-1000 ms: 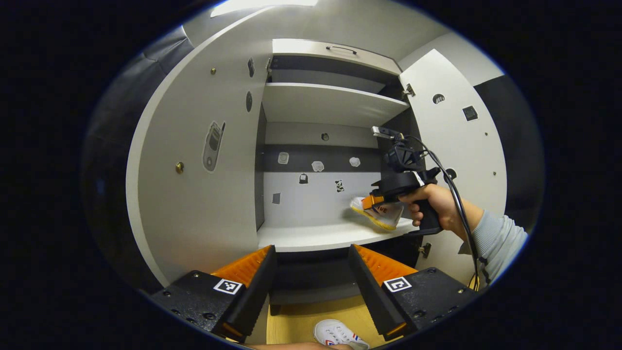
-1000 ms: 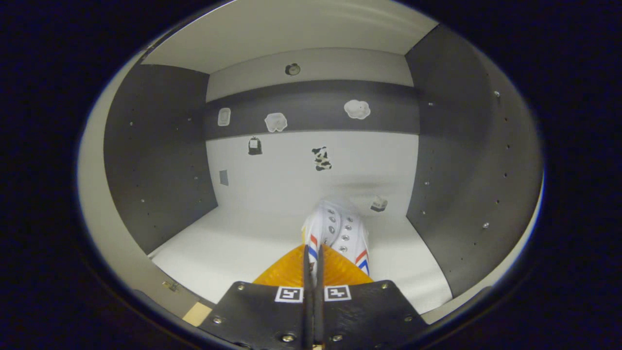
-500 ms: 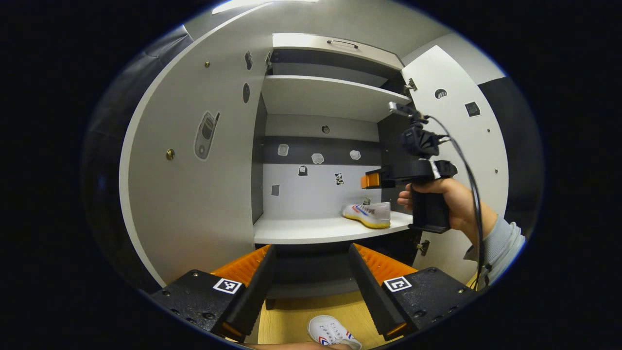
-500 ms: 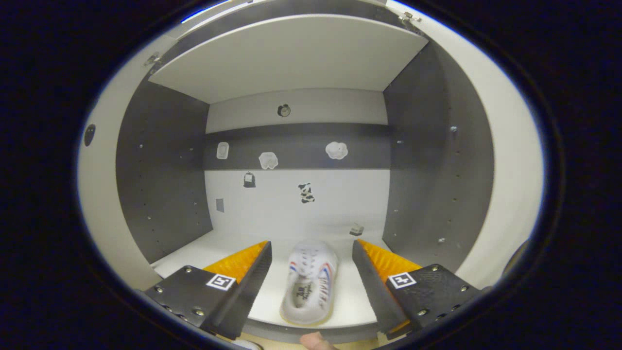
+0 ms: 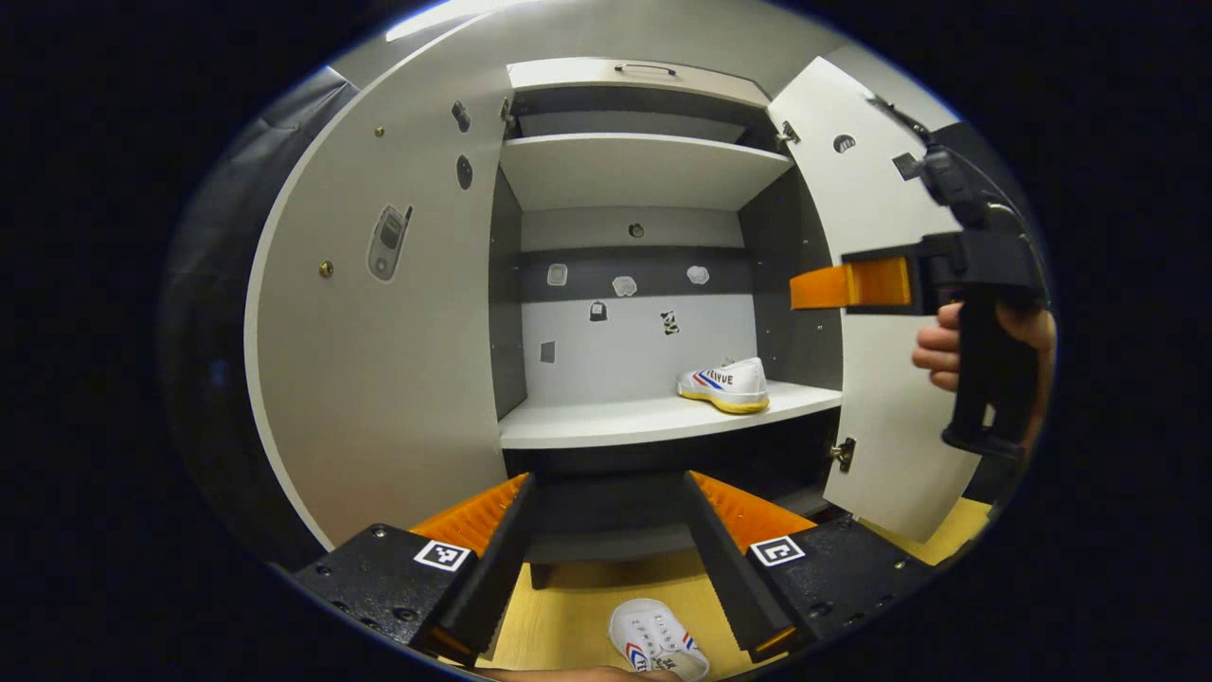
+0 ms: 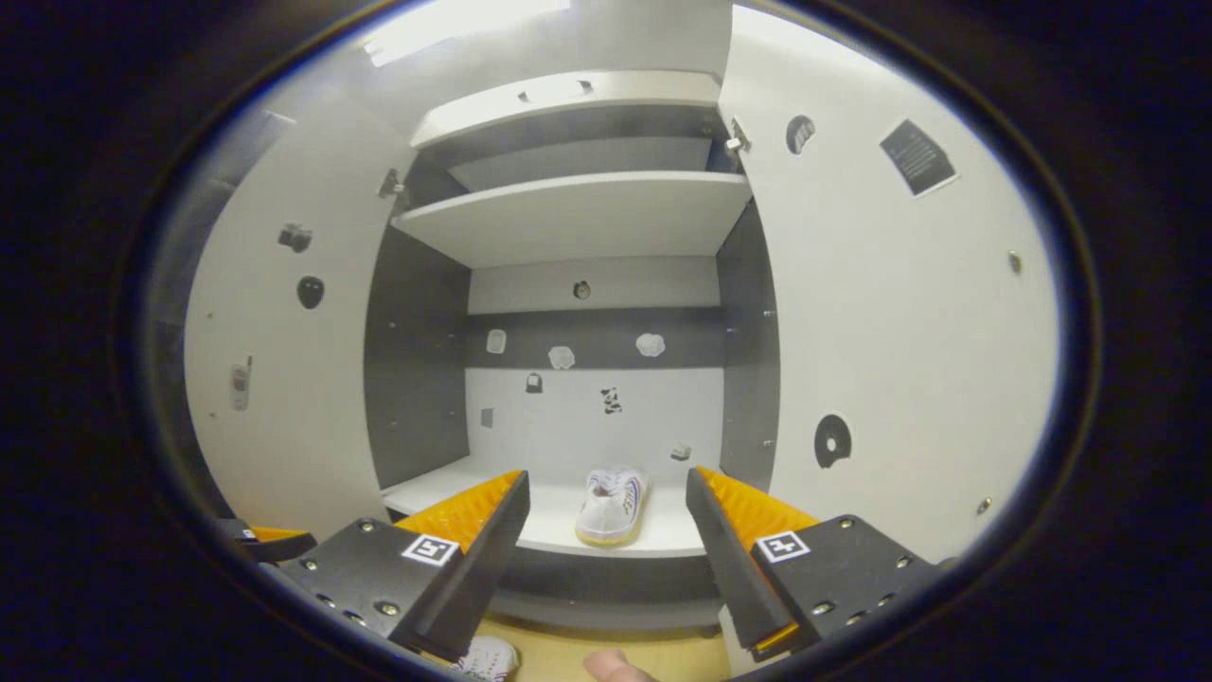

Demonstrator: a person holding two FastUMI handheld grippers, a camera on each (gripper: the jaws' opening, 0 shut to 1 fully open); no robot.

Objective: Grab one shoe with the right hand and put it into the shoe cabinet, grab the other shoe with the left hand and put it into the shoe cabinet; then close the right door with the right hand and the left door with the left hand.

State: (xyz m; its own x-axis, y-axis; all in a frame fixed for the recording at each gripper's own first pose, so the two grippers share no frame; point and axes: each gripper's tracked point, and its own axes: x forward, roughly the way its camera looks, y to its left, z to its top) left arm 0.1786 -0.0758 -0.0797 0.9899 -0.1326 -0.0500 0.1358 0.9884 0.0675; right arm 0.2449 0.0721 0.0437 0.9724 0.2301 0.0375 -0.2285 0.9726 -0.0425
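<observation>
Right now the right gripper [image 6: 606, 530] has its orange fingers spread wide, nothing between them, held in front of the open shoe cabinet [image 6: 578, 213]. In the left gripper view that same gripper [image 5: 833, 286] sits high at the right, beside the right door [image 5: 881, 398], a hand [image 5: 947, 346] wrapped on its black handle. Left gripper [image 5: 606, 530] is spread too, empty, aimed at the cabinet's dark base.

First shoe [image 5: 727, 385] (white, red-blue stripes, yellowish sole) rests on the lower shelf [image 5: 606, 421], right side, near the inner wall, toe pointing into the cabinet as the right gripper view shows it [image 6: 611, 494]. It is apart from both grippers.

Second shoe [image 5: 656, 644] lies on the wooden floor [image 5: 559, 625] below the left gripper, between its fingers in that view, not touched. A bit of it shows at the bottom edge of the right gripper view [image 6: 488, 656].

Both doors stand open: left door [image 5: 379, 332] swung out wide, right door likewise. Upper shelf [image 5: 644, 170] is bare. Small stickers dot the back wall [image 5: 625, 341].
</observation>
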